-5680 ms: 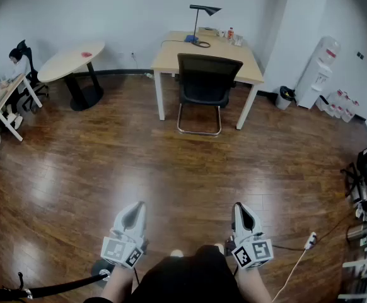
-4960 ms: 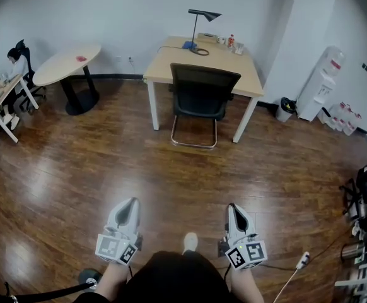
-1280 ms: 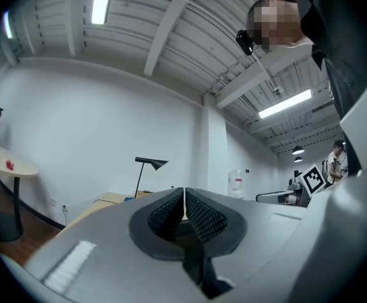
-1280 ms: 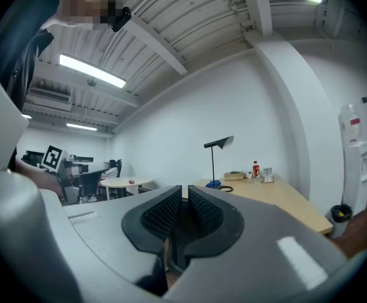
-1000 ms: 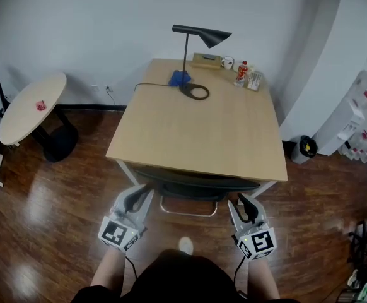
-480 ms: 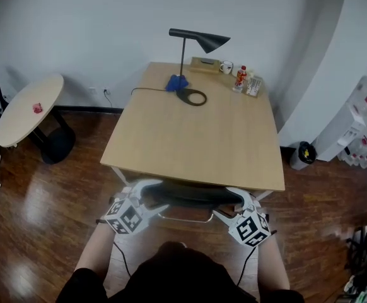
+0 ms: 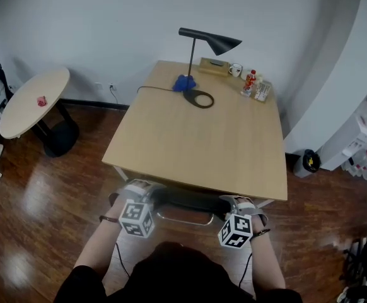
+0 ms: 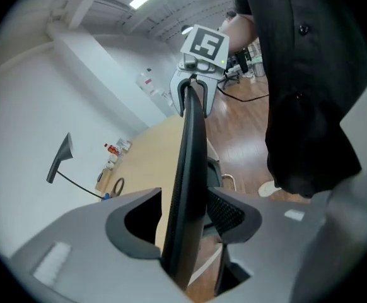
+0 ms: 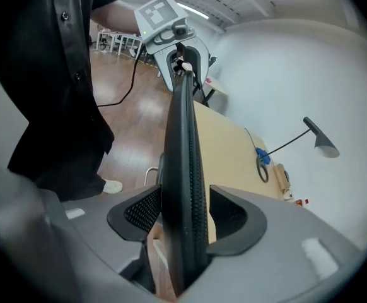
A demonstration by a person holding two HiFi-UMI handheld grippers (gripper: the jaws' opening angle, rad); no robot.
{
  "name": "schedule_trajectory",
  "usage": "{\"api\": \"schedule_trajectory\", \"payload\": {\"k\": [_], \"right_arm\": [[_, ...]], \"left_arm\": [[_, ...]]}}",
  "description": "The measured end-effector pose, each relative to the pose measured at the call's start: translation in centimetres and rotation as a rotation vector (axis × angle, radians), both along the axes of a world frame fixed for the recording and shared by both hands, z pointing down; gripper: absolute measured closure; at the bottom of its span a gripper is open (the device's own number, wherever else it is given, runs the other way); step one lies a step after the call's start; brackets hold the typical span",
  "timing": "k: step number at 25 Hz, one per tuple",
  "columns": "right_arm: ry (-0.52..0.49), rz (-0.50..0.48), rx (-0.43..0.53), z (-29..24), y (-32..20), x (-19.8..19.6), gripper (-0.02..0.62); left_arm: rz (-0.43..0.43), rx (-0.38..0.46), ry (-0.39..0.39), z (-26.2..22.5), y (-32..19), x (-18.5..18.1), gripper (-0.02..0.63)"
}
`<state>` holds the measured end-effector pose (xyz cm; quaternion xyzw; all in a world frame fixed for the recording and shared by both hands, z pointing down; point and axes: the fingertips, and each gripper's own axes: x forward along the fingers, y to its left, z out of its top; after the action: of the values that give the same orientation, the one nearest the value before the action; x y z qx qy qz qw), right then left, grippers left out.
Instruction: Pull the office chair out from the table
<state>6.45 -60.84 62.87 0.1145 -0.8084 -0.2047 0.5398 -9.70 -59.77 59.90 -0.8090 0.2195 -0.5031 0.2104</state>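
Black, mesh-backed chair (image 7: 185,199) sits tucked under the table (image 7: 196,137), facing away from the person, its back's top edge running left to right. Both forearms reach down. The left gripper (image 7: 139,188) and right gripper (image 7: 237,202) straddle that edge, jaws closing, not yet pinching.

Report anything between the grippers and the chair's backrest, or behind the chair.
Nothing visible: the backrest sits between the closing jaws of the left gripper and right gripper. Behind it stands only the person, who must step back.
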Motion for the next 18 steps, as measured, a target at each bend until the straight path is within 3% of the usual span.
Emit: {"api": "schedule_trajectory", "payload": {"k": [3, 7, 10, 15, 18], "right_arm": [[0.067, -0.004, 0.027, 0.6, -0.3, 0.3, 0.372], [0.116, -0.017, 0.046, 1.1, -0.3, 0.6, 0.486], [0.127, -0.024, 0.027, 1.1, -0.2, 0.4, 0.497], [0.168, -0.045, -0.022, 1.5, 0.2, 0.4, 0.505], [0.177, -0.06, -0.053, 1.5, 0.3, 0.2, 0.521]], "left_arm": [[0.015, -0.007, -0.083, 1.4, -0.5, -0.2, 0.382], [0.022, -0.019, -0.092, 2.2, -0.5, 0.4, 0.424], [0.043, -0.011, -0.132, 2.5, -0.3, 0.1, 0.491], [0.067, -0.138, -0.152, 3.1, 0.4, -0.1, 0.512], [0.067, -0.162, -0.153, 3.1, 0.6, -0.2, 0.515]]}}
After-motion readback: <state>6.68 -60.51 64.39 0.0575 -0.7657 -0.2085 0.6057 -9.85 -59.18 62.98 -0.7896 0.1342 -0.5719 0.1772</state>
